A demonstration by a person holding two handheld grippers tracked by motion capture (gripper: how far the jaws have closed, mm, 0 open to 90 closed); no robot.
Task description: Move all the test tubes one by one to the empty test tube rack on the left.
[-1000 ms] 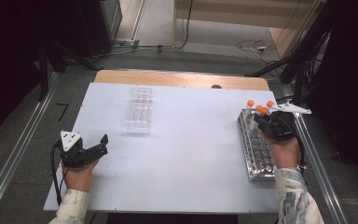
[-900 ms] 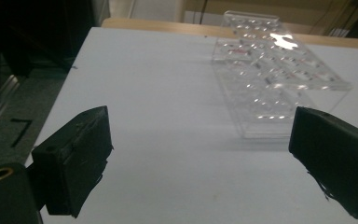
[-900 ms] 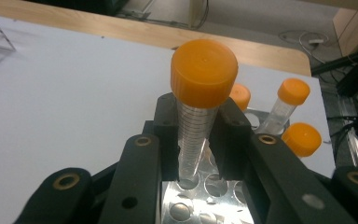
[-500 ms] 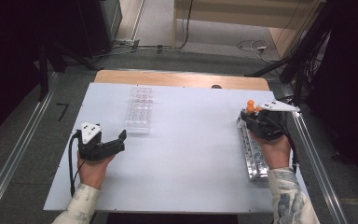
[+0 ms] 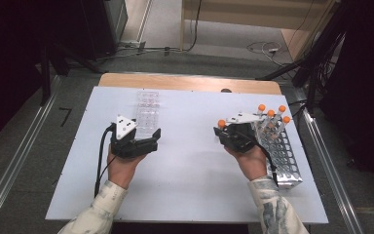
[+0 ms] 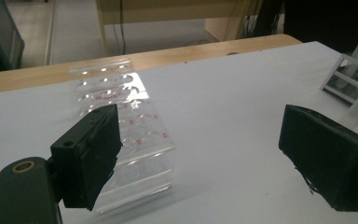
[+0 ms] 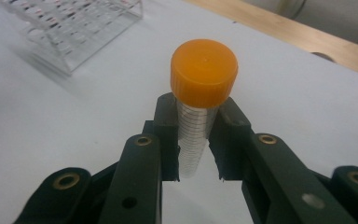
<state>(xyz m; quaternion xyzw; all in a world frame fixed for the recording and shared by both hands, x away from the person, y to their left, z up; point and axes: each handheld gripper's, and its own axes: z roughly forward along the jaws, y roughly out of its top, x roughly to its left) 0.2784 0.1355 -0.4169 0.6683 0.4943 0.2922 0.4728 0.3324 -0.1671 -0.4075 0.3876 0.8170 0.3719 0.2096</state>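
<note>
mid-transfer: right hand-held gripper (image 7: 196,140) pinching orange-capped tube (image 7: 200,102), left hand-held gripper (image 6: 200,158) spread by clear rack (image 6: 121,135); next i seat the tube in a well.

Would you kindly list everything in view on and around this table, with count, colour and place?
Held tube: one, clear with an orange cap, clamped upright in the right gripper.
Racked tubes: three, orange caps, far end of the metal rack.
Metal rack: one, silvery, right side of the table.
Clear rack: one, transparent, far left-centre, beyond the left gripper.
Table: one, white top with a wooden far edge.
Floor cables: several, beyond the table.
Left gripper: one, black, fingers apart, holding nothing.
Right gripper: one, black, fingers closed on the held tube.
</note>
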